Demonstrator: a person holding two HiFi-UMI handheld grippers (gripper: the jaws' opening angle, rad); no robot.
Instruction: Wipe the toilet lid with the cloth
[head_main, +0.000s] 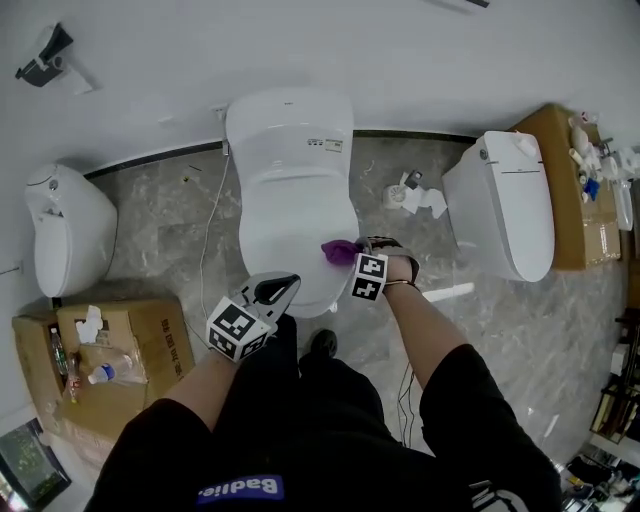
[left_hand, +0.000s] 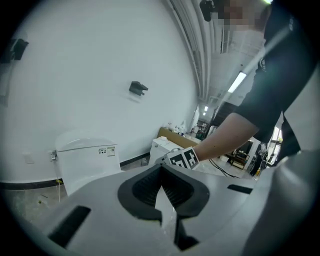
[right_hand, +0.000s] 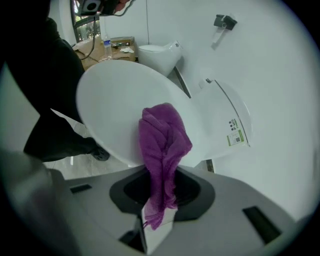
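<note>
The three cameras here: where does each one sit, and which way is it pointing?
Head view: on the person's head, looking steeply down at the toilet; shows both arms, legs, left gripper and right gripper.
Left gripper view: on the left gripper, looking along its shut jaws towards the wall; shows the right arm.
Right gripper view: on the right gripper, looking down at the lid past the cloth it grips; shows a leg.
Shared: all three show the toilet; head and right gripper views show the cloth.

The grey marbled floor (head_main: 500, 330) carries a middle toilet (head_main: 290, 190), left toilet (head_main: 65, 240), right toilet (head_main: 505, 205) (all white) and a cardboard box (head_main: 150, 340).
</note>
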